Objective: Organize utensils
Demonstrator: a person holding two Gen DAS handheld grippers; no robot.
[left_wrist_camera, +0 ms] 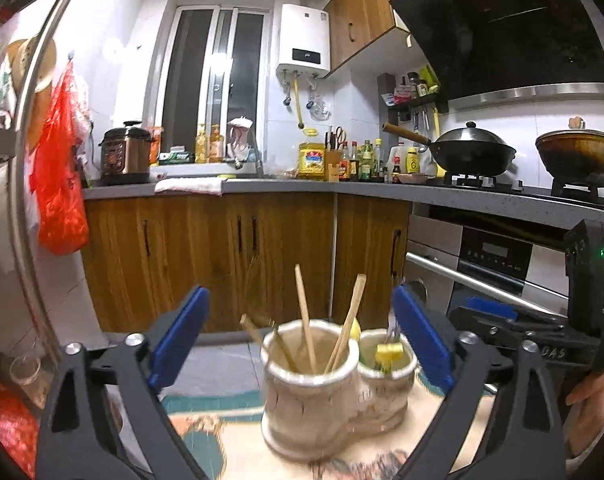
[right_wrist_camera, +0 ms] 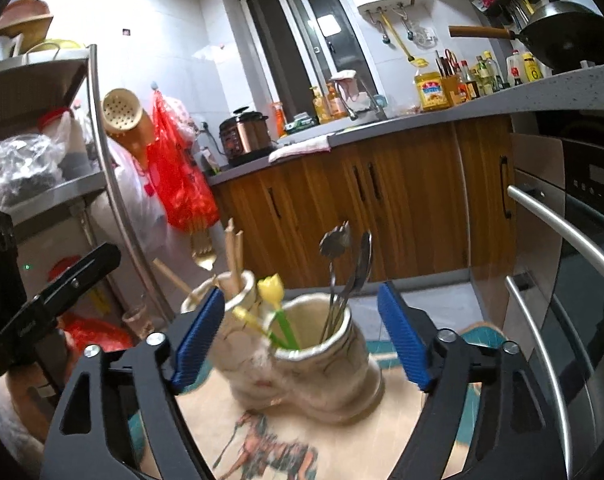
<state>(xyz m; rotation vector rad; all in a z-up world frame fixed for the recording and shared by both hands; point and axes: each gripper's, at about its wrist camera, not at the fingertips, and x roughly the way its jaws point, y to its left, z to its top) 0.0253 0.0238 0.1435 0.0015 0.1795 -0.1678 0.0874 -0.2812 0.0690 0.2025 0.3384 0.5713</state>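
Observation:
A cream double-cup ceramic utensil holder (left_wrist_camera: 314, 396) stands on a patterned mat (left_wrist_camera: 238, 444). In the left wrist view its nearer cup holds wooden chopsticks (left_wrist_camera: 307, 320) and the farther cup (left_wrist_camera: 388, 376) holds yellow-green pieces. My left gripper (left_wrist_camera: 298, 336) is open and empty, jaws wide on either side of the holder. In the right wrist view the holder (right_wrist_camera: 314, 368) shows metal spoons (right_wrist_camera: 348, 280) and yellow-green flower picks (right_wrist_camera: 276, 304) in the near cup, chopsticks (right_wrist_camera: 234, 256) in the far cup. My right gripper (right_wrist_camera: 302, 336) is open and empty around it.
Wooden cabinets (left_wrist_camera: 230, 256) and a grey counter (left_wrist_camera: 286, 186) run behind. An oven with a steel handle (right_wrist_camera: 562, 232) stands at the right. A metal rack (right_wrist_camera: 46, 128) with bags and a red plastic bag (right_wrist_camera: 178, 176) stands at the left. The other gripper shows at the right (left_wrist_camera: 542, 332).

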